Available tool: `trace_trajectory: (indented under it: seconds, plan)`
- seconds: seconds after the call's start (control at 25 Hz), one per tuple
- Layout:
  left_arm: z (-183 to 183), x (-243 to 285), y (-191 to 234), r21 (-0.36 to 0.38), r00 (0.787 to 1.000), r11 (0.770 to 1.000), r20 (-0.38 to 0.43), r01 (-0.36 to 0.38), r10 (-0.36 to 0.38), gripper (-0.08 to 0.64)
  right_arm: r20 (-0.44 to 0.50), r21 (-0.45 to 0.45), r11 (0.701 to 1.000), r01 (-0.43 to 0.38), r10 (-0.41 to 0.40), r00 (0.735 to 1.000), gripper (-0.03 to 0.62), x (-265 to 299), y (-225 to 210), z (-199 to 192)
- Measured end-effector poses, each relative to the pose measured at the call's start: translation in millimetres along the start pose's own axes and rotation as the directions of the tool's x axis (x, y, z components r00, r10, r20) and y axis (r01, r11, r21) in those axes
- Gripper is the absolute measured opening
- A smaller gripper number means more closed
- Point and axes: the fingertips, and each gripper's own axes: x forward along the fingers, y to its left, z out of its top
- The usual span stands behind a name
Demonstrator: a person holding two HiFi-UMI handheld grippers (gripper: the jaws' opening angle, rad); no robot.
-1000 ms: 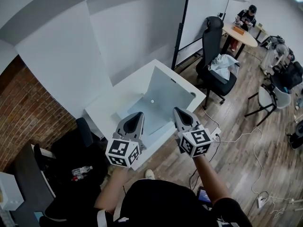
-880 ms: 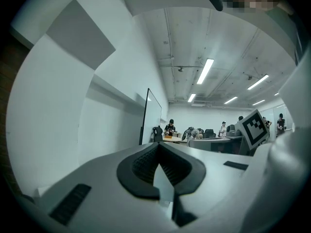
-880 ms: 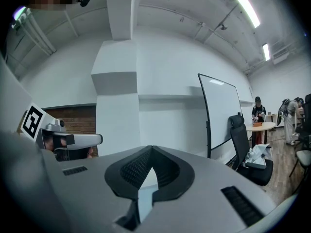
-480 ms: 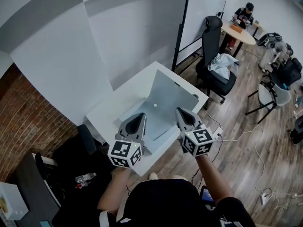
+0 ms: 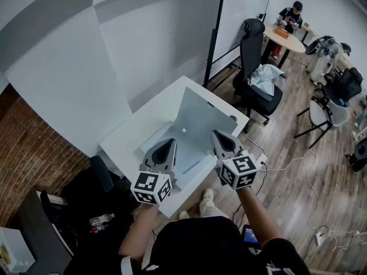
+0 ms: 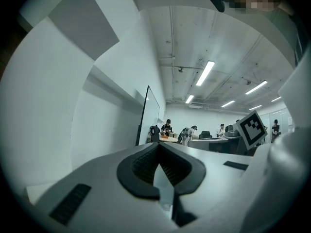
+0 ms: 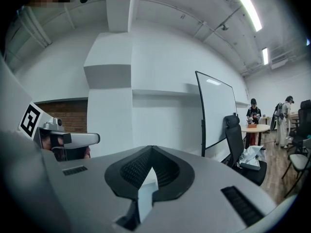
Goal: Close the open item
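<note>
A pale grey hinged item, seemingly a laptop, stands open on the white table; its lid leans up toward the right and its base lies flat near the front edge. My left gripper hovers shut over the base's left part. My right gripper hovers shut by the lid's near right edge. Neither touches the item that I can see. In the left gripper view the left gripper has its jaws together with nothing between them; the right gripper shows the same in the right gripper view.
A black office chair with cloth on it stands right of the table. A whiteboard stand is behind. A person sits at a round table far right. Cables cross the wooden floor. A bottle lies at lower left.
The view has shifted slightly and the person's feet have stepped up to the table. Both grippers stay shut over the open item in about the same places.
</note>
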Motion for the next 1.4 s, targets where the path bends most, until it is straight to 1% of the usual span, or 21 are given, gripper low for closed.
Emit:
trace_trajectory:
  seconds: [0.32,0.68,1.0,1.4]
  plan:
    - [-7,38,-6,-0.003,1.0,1.0,-0.016,0.006,-0.006,0.009,-0.004,0.016,1.0,0.012,-0.012,1.0,0.037,11,-40,-5]
    - [-12,94,-22,-0.003,0.999,1.0,-0.034,0.021,-0.021,0.009,-0.012,0.032,0.999,0.03,-0.029,1.0,0.037,21,-99,-4]
    - [-23,144,-35,-0.011,0.998,0.999,-0.056,0.035,-0.036,0.009,-0.022,0.047,0.998,0.051,-0.05,0.999,0.037,29,-152,-9]
    - [-44,198,-46,-0.026,0.994,0.999,-0.098,0.048,-0.05,0.009,-0.049,0.084,0.994,0.076,-0.072,0.996,0.037,42,-213,-25]
